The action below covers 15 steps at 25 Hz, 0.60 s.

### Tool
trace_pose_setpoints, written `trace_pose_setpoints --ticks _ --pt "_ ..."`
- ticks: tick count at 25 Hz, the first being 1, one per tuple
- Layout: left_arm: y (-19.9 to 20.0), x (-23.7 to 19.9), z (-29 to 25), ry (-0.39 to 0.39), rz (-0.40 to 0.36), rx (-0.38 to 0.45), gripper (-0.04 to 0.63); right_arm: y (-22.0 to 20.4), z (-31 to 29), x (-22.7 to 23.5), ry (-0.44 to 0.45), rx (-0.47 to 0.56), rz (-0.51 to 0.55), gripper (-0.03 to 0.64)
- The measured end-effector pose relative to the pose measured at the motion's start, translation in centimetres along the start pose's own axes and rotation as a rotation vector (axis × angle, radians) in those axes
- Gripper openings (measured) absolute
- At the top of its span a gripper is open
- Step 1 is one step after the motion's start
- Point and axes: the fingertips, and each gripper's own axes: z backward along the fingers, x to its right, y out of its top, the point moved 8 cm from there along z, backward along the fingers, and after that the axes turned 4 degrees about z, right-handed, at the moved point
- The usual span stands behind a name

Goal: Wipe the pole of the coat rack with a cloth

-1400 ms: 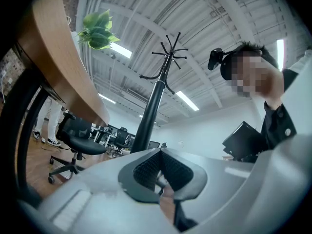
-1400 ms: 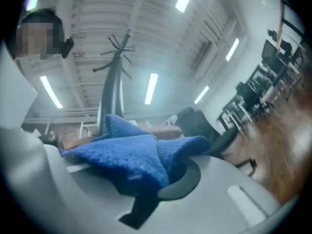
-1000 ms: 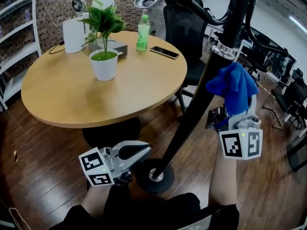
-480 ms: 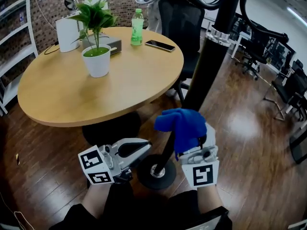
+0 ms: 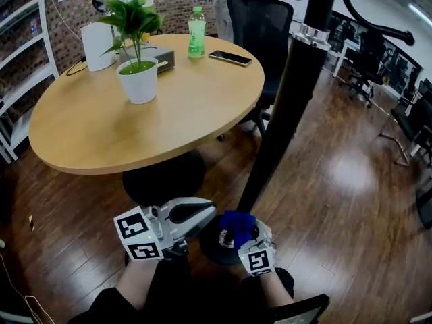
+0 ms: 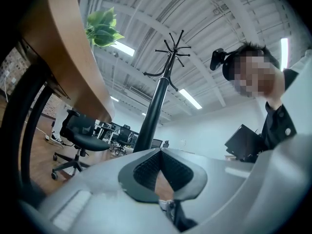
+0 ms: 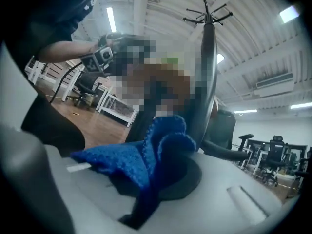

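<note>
Dark wooden floor (image 5: pixel 351 181) is spreading under everything. Low above it, the left gripper (image 5: pixel 206 213) is hovering with its fingers clenched on nothing. Just beside it, the right gripper (image 5: pixel 241 235) is grasping a blue cloth (image 5: pixel 236 221) in its fingers, right at the bottom of the coat rack pole (image 5: pixel 283 113), above the round base (image 5: pixel 210 248). Farther, a potted plant (image 5: pixel 138 79) and a green bottle (image 5: pixel 196 31) are standing near the far edge of the round surface (image 5: pixel 101 133).
</note>
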Motion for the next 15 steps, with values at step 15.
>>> trace_pose_setpoints --ticks 15 --pt "4.8 1.4 -0.7 0.014 0.072 0.022 0.0 14.8 2.2 8.2 -0.193 0.265 -0.221 0.017"
